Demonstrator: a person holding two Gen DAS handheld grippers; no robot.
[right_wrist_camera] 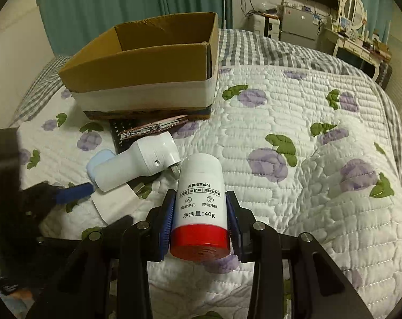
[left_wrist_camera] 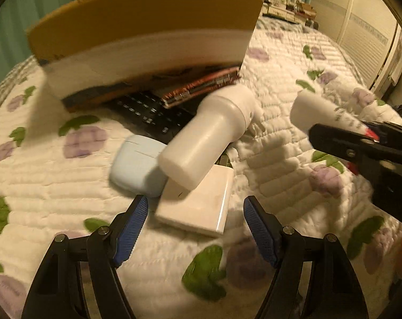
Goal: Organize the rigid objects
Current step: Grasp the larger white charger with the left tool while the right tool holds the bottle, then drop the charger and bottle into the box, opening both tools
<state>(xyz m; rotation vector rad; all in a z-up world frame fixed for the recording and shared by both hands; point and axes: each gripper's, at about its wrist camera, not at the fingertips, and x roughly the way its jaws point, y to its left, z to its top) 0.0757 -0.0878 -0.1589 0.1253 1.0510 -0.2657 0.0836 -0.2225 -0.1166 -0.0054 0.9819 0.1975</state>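
Observation:
My right gripper (right_wrist_camera: 200, 212) is shut on a white tube with a red cap (right_wrist_camera: 201, 204), held above the quilt; the tube also shows at the right of the left wrist view (left_wrist_camera: 317, 114). My left gripper (left_wrist_camera: 196, 212) is open, just in front of a flat white charger block (left_wrist_camera: 201, 207). A white cylindrical plug device (left_wrist_camera: 211, 135) lies across the block, beside a light-blue earbud case (left_wrist_camera: 134, 164). A black remote (left_wrist_camera: 147, 114) and a copper-coloured item (left_wrist_camera: 201, 87) lie behind them. An open cardboard box (right_wrist_camera: 147, 69) stands at the back.
Everything lies on a white quilt with purple flowers (right_wrist_camera: 293, 146) on a bed. A dressing table with a mirror (right_wrist_camera: 352, 8) and a grey cabinet (right_wrist_camera: 299, 24) stand at the far wall. Green curtains hang behind the box.

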